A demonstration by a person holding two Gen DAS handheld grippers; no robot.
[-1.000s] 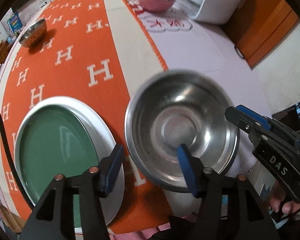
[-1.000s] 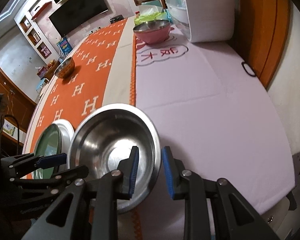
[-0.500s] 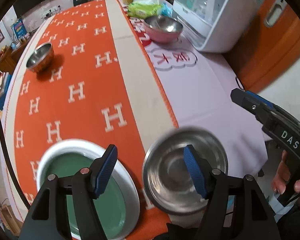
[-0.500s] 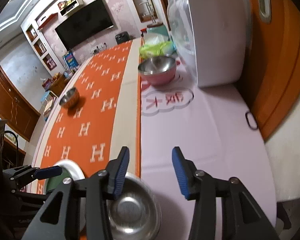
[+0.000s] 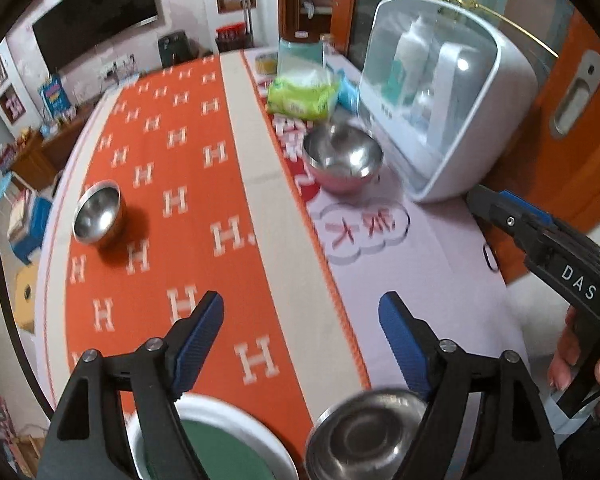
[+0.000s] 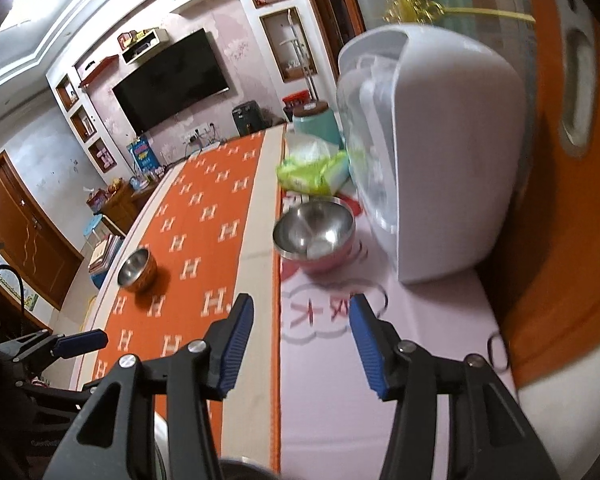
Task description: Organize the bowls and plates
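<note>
My left gripper (image 5: pixel 302 320) hangs above the table's near edge, its jaws opening with nothing between them. Below it a large steel bowl (image 5: pixel 364 432) rests beside a green plate (image 5: pixel 212 452) stacked on a white plate (image 5: pixel 244 412). My right gripper (image 6: pixel 302 328) is also opening and holds nothing; it shows at the right in the left wrist view (image 5: pixel 500 204), held by a hand (image 5: pixel 580 360). A small steel bowl (image 5: pixel 98 216) (image 6: pixel 136 266) stands far left on the orange cloth. A pink-sided steel bowl (image 5: pixel 342 156) (image 6: pixel 314 232) sits further back.
A white domed appliance (image 5: pixel 448 96) (image 6: pixel 432 152) stands at the back right next to the pink-sided bowl. A green pack of wipes (image 5: pixel 304 96) and a teal canister (image 6: pixel 316 128) lie behind it. An orange door (image 6: pixel 572 200) borders the table's right edge.
Both grippers rose and drew back from the large steel bowl. The right one let go of its rim, and both pairs of jaws spread wider. The bowl stays beside the plates.
</note>
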